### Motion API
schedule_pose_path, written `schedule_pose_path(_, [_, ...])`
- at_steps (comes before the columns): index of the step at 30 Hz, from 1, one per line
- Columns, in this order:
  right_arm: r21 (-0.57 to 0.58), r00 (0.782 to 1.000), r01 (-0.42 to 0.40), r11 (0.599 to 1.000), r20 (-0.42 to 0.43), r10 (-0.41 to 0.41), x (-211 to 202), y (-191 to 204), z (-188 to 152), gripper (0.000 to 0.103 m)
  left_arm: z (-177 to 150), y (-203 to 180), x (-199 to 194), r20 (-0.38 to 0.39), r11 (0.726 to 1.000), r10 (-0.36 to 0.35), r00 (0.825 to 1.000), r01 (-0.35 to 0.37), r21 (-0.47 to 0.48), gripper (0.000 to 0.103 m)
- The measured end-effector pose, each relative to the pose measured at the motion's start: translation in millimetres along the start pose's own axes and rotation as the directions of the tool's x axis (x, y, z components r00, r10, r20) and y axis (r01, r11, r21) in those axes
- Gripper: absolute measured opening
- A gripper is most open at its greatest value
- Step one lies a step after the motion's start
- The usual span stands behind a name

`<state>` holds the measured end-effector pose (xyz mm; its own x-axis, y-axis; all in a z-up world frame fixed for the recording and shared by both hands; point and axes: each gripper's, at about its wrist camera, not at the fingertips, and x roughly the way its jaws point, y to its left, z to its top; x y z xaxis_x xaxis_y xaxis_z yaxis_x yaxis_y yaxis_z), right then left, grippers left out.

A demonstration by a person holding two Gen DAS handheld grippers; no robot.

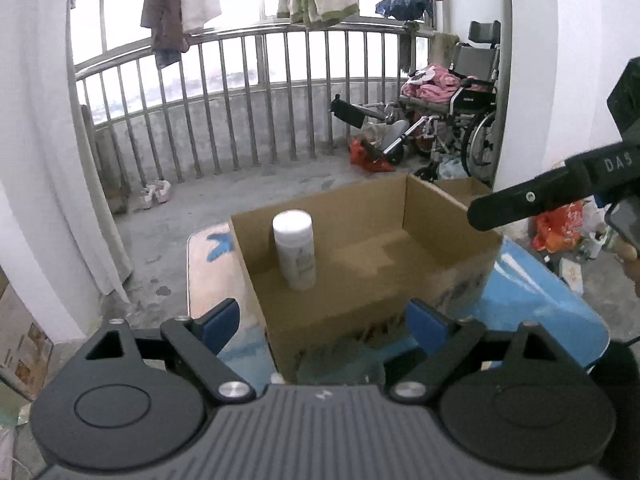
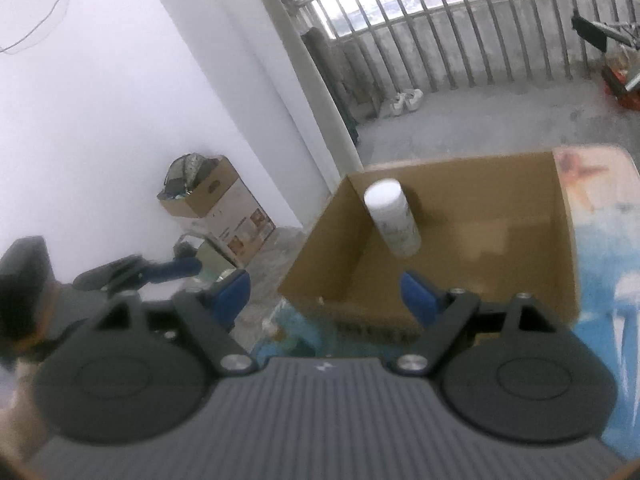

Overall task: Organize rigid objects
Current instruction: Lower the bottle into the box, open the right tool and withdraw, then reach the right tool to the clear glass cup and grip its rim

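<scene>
Left gripper [image 1: 324, 320]: I saw it spread wide, empty.
Right gripper [image 2: 326, 296]: likewise agape, holding nothing.
White bottle [image 1: 295, 254]: upright inside cardboard box [image 1: 436, 208], 11 o'clock corner.

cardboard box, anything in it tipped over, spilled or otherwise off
Nothing stands out. The white canister stands upright inside the cardboard box, near one wall, with no spill around it. Both grippers are open and hold nothing.

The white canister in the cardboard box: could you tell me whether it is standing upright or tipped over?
Upright. The white canister stands on its base on the floor of the cardboard box, cap on top, near a corner.
</scene>
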<state>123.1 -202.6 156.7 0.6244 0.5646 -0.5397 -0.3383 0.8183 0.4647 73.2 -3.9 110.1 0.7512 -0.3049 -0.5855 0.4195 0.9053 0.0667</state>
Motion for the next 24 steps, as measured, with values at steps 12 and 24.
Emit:
schedule_pose_path(12, [0.099, 0.992, 0.129, 0.987, -0.012, -0.128, 0.5, -28.0, -96.1, 0.083, -65.2, -57.6, 17.0, -0.058, 0.994, -0.057, 0.997, 0.062, 0.09, 0.091])
schedule_pose_path(24, [0.047, 0.997, 0.07, 0.996, -0.028, -0.069, 35.6, -11.6, -94.7, 0.078, -82.1, -51.9, 30.2, -0.054, 0.998, 0.046, 0.997, -0.043, 0.056, 0.086])
